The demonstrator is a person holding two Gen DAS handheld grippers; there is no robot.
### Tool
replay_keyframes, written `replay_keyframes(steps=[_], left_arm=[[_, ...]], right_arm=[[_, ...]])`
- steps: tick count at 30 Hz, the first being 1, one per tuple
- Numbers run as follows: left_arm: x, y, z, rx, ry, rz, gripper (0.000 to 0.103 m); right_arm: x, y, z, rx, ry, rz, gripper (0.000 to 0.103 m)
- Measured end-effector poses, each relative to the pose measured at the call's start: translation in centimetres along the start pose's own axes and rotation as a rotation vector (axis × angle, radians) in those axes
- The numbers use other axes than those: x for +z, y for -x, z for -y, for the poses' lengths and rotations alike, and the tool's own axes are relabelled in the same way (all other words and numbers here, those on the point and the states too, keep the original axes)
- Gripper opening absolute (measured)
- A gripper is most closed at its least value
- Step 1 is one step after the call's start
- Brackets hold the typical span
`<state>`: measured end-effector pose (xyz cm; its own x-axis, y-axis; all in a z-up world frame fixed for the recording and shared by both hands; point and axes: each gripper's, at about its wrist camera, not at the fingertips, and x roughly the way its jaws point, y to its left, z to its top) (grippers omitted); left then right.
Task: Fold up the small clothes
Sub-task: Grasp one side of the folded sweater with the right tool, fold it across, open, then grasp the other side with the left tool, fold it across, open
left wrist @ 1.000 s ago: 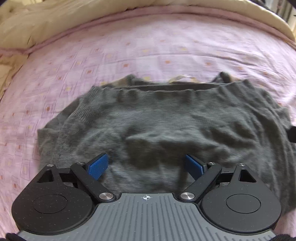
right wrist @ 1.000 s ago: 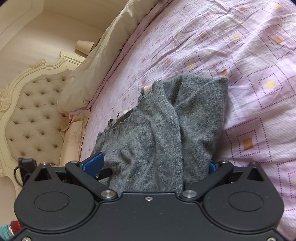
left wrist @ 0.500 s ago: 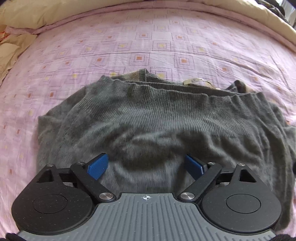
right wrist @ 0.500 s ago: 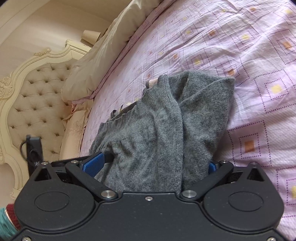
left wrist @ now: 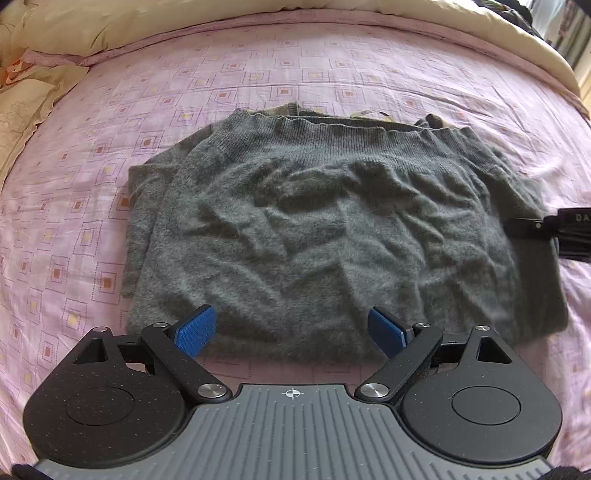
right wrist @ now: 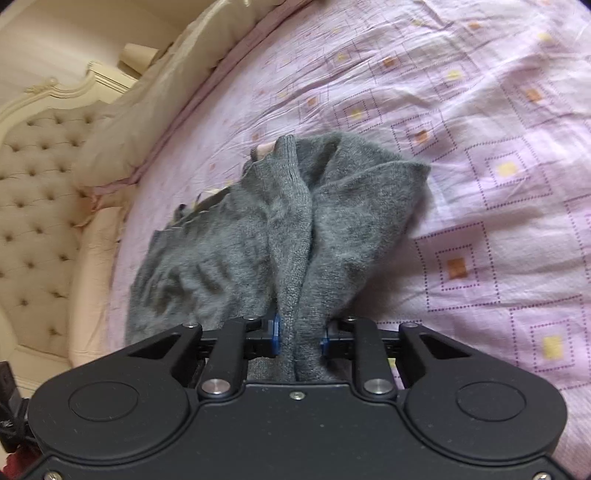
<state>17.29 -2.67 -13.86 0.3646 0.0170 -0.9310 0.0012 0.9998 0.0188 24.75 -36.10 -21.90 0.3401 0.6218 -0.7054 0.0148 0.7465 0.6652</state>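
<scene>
A grey knit sweater (left wrist: 332, 229) lies folded and rumpled on the pink patterned bedsheet (left wrist: 258, 85). In the left wrist view my left gripper (left wrist: 291, 332) is open, its blue pads just above the sweater's near edge with nothing between them. My right gripper (right wrist: 298, 338) is shut on a bunched fold of the grey sweater (right wrist: 295, 236), which rises in a ridge from the jaws. The tip of the right gripper (left wrist: 565, 232) shows at the sweater's right edge in the left wrist view.
A cream quilt (left wrist: 184, 22) lines the far side of the bed. A tufted cream headboard (right wrist: 33, 192) and pillow (right wrist: 155, 110) stand at the left in the right wrist view. Bare sheet (right wrist: 498, 184) stretches to the right of the sweater.
My right gripper has gone from open around the sweater's edge to shut on it. My left gripper has drawn back toward the near edge, still open.
</scene>
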Motion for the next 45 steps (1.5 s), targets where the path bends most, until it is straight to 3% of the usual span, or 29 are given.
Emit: replay_keyframes(steps=[7, 15, 23, 31, 34, 36, 38, 42, 45], left_arm=[[0.0, 0.9, -4.6, -0.073, 0.029, 0.032, 0.09], [-0.5, 1.8, -11.7, -0.145, 0.075, 0.048, 0.09], [-1.5, 1.9, -17.3, -0.165, 0.084, 0.044, 0.09], [-2.4, 1.7, -20.6, -0.168, 0.108, 0.039, 0.09], [-2.6, 1.7, -21.3, -0.172, 0.117, 0.038, 0.09], [-2.7, 1.7, -21.7, -0.174, 0.12, 0.039, 0.09], [-2.6, 1.7, -21.9, -0.178, 0.121, 0.04, 0.09], [-1.9, 2.0, -22.0, -0.188, 0.109, 0.052, 0.09], [-0.8, 2.5, -21.6, -0.204, 0.094, 0.078, 0.09]], right_arm=[[0.1, 1.3, -6.8, -0.085, 0.06, 0.044, 0.027], [0.2, -0.1, -18.3, -0.088, 0.152, 0.042, 0.026], [-1.1, -7.3, -27.3, -0.107, 0.225, -0.045, 0.026], [-3.9, -14.2, -31.5, -0.205, 0.293, -0.13, 0.026], [-4.1, -15.4, -32.0, -0.23, 0.3, -0.136, 0.034], [-4.1, -15.6, -32.5, -0.198, 0.307, -0.144, 0.049], [-4.0, -14.8, -33.1, -0.118, 0.324, -0.117, 0.056], [-3.0, -11.9, -33.6, 0.006, 0.291, -0.011, 0.058], [-2.3, -9.0, -32.6, 0.008, 0.265, 0.055, 0.061]])
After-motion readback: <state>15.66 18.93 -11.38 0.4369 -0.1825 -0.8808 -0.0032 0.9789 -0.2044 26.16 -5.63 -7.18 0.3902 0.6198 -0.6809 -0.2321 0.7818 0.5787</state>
